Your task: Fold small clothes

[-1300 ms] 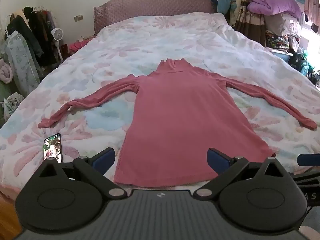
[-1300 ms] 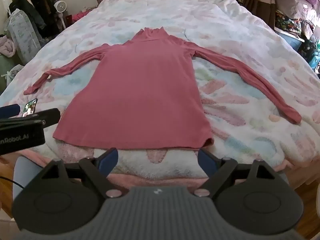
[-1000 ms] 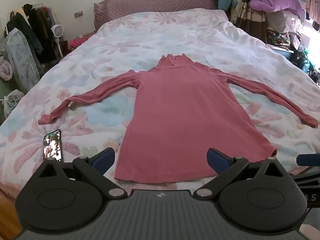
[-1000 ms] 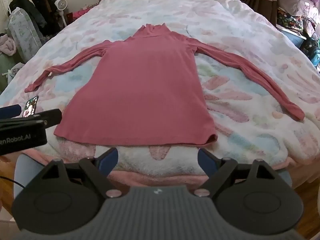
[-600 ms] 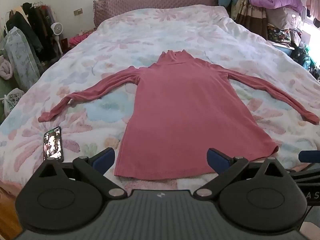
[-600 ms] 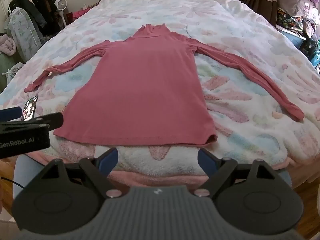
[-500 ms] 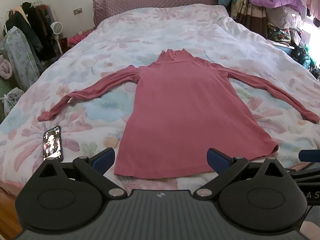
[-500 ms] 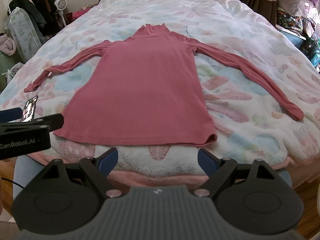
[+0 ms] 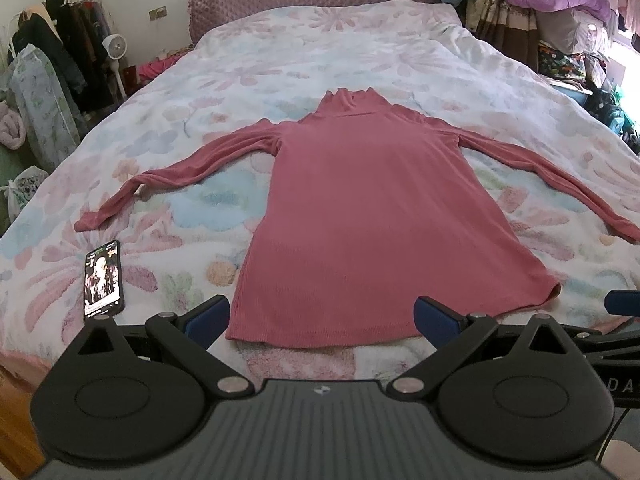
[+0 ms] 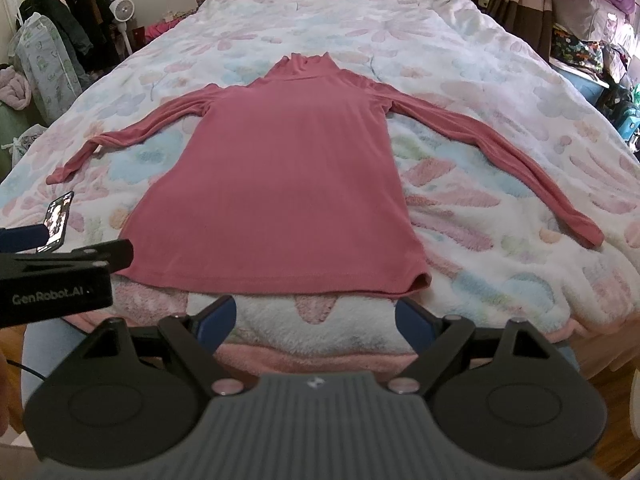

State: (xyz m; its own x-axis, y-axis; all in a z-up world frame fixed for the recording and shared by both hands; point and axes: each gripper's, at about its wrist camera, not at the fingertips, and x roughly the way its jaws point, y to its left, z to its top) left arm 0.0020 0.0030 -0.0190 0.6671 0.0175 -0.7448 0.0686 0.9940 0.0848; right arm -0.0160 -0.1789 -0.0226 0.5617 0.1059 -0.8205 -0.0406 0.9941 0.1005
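both views face headboardward from the bed's (image 9: 360,32) foot.

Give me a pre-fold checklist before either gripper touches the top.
1. Top spread flat, sleeves out: ok.
2. Left gripper open, holding nothing: ok.
3. Right gripper open, holding nothing: ok.
4. Hem within reach of both grippers: ok, likely; it lies nearest them.
5. Phone apart from the left sleeve: ok.
6. Hem corner flat: not ok, curled up.
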